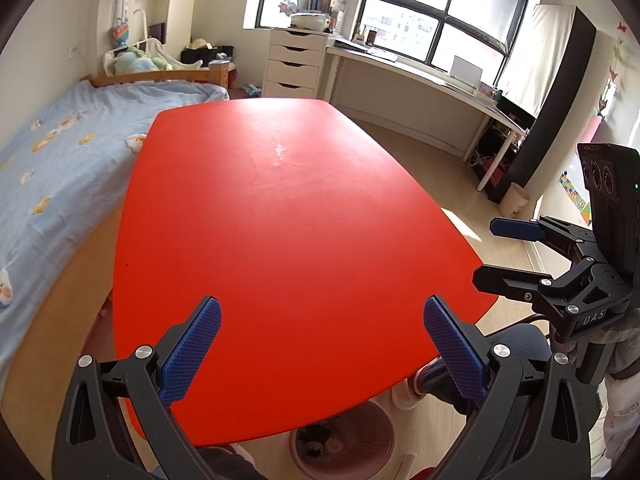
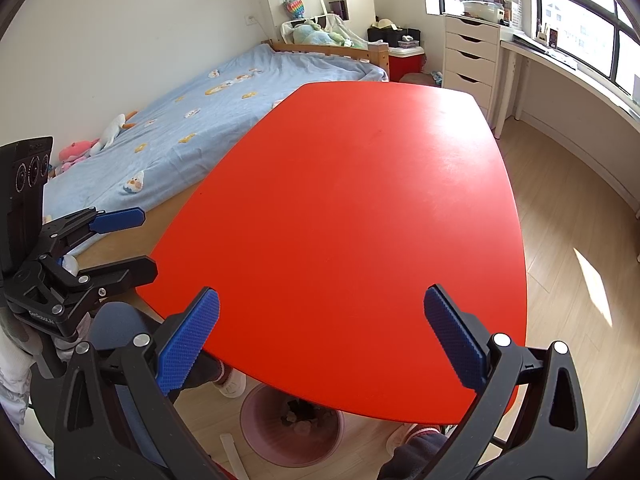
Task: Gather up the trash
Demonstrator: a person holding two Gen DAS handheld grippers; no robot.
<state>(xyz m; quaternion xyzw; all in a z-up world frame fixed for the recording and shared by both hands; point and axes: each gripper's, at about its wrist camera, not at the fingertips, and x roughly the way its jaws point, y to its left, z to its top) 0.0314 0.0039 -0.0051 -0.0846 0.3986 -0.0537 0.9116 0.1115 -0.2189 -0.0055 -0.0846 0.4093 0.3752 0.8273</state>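
A bare red table [image 1: 280, 220] fills both views; it also shows in the right wrist view [image 2: 360, 220]. A pink waste bin [image 1: 344, 444] with scraps inside stands on the floor under the table's near edge, also seen in the right wrist view [image 2: 292, 424]. My left gripper [image 1: 322, 344] is open and empty above the near edge. My right gripper [image 2: 322, 336] is open and empty beside it. Each gripper shows in the other's view, the right gripper [image 1: 486, 254] and the left gripper [image 2: 146, 242], both with jaws apart.
A bed with a blue sheet [image 1: 52, 168] lies along the table's left side. A white drawer unit [image 1: 296, 62] and a long white desk [image 1: 420, 76] stand under the windows. The person's legs and shoes [image 1: 412, 392] are near the bin on the wooden floor.
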